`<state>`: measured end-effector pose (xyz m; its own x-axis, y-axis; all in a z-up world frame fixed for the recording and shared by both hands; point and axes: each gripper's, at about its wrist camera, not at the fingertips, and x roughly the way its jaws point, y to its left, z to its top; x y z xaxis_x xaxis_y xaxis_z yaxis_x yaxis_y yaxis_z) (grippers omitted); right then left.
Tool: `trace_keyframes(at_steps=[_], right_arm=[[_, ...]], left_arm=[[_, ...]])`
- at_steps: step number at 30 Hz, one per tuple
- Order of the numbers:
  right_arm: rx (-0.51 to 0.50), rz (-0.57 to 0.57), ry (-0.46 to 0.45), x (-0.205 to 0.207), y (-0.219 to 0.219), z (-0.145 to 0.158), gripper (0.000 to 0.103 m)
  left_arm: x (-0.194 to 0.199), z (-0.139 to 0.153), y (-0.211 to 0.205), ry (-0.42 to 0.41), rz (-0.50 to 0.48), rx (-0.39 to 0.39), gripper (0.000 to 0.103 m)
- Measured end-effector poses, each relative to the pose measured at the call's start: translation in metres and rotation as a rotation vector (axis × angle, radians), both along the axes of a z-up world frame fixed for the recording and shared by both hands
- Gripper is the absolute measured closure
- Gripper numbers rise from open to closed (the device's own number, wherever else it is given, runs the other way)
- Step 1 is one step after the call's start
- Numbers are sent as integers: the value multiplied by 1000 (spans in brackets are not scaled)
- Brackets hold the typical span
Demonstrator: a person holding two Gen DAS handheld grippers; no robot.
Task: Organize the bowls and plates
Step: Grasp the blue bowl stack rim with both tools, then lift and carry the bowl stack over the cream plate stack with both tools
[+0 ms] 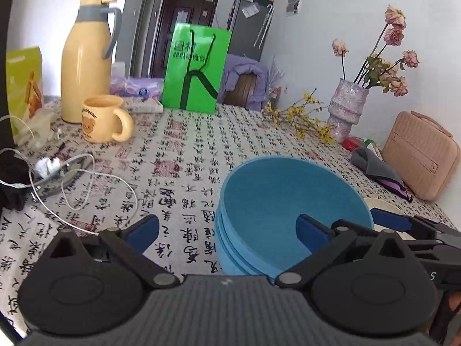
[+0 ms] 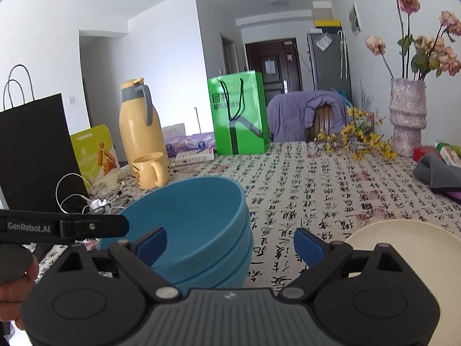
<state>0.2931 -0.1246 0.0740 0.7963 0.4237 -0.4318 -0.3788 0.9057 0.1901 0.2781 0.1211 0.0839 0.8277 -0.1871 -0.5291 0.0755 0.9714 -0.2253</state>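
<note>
A stack of nested blue bowls (image 1: 288,201) (image 2: 196,219) stands on the patterned tablecloth. My left gripper (image 1: 229,235) is open and straddles the stack's left wall, with the right pad (image 1: 314,235) inside the top bowl and the left pad (image 1: 144,232) outside. My right gripper (image 2: 232,246) is open too and straddles the right wall, its left pad (image 2: 152,245) inside the bowl. A cream plate (image 2: 403,248) (image 1: 380,203) lies just right of the stack. The right gripper's fingers (image 1: 397,222) show in the left wrist view, and the left gripper's arm (image 2: 66,226) shows in the right wrist view.
At the back left are a yellow mug (image 1: 105,119), a yellow thermos (image 1: 86,63) and a green bag (image 1: 196,69). White cables (image 1: 75,184) lie at the left. On the right stand a vase (image 1: 347,109), a grey cloth (image 1: 377,167) and a pink case (image 1: 420,152). A hand (image 2: 14,282) holds the left gripper.
</note>
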Motion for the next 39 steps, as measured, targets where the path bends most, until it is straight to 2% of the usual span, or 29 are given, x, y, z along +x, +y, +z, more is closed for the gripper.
trace_keyframes(at_steps=[9,13,16,19,21,23,24,26,28,30,32,39], right_arm=[[103,-19,152,40,-3,-16,9],[143,-14,216,52,-2,-25,9],[184,-7,271,62,-3,-31,9],[185,-4,300,69,-2,-35,10],[179,3,320,72,-1,-34,12],[215,27,376,76,-1,-37,18],[246,44,408,78,-2,-39,26],[275,67,433,78,-3,-41,33],[241,70,419,74,1,-39,38],[202,68,403,71,4,-37,45],[153,57,390,68,6,-36,53],[205,62,407,62,-2,-38,56]], left_arm=[[43,-21,13,154,-32,-112,0],[61,-34,20,240,-20,-161,4],[67,-40,23,275,-46,-207,5],[72,-43,21,310,-104,-244,15],[75,-48,22,348,-146,-303,28],[77,-53,24,387,-175,-364,34],[77,-56,26,398,-180,-382,37],[73,-57,28,394,-173,-392,40],[68,-56,29,379,-161,-390,44],[63,-53,28,360,-135,-371,56],[57,-49,26,346,-112,-355,59],[38,-48,26,344,-36,-390,60]])
